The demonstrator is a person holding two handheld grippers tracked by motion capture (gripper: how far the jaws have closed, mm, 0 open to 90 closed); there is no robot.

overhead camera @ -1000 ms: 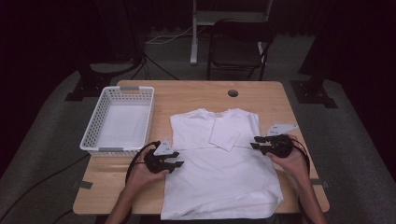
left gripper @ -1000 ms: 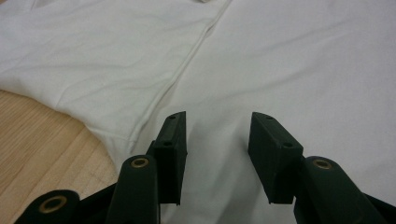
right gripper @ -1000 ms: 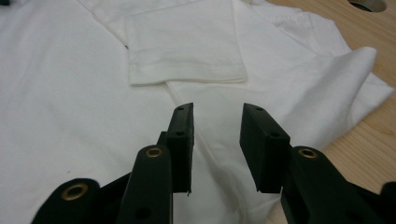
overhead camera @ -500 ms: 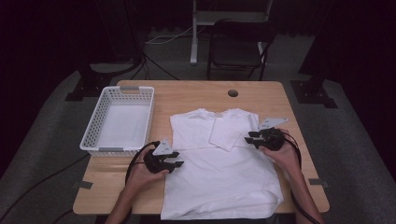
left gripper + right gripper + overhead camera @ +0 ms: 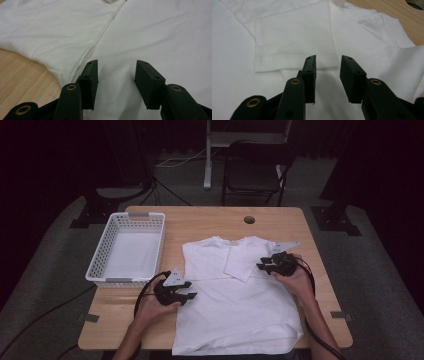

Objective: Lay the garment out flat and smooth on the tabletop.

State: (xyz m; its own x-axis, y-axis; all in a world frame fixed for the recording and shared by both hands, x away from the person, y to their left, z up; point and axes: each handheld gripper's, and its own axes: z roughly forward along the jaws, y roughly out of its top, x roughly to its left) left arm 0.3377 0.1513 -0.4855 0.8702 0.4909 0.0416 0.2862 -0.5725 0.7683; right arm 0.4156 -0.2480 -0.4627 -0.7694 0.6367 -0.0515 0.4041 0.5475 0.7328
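Claws (image 5: 189,296) (image 5: 261,266) gape above shirt (image 5: 240,320) edges.

- High view was dim; room beyond the surface (image 5: 210,222) fell to near black, light came from overhead.
- White shirt (image 5: 235,315) was the brightest area, not clipped, folds readable.
- Gripper views were evenly lit, with soft shadows under the fingers (image 5: 90,82).
- Near fingers (image 5: 310,75) were slightly soft; fabric weave was sharp.

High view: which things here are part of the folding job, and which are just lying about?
In the job: white T-shirt, left gripper, right gripper, both open over it.
Lying about: white basket, black chair, tape strips.
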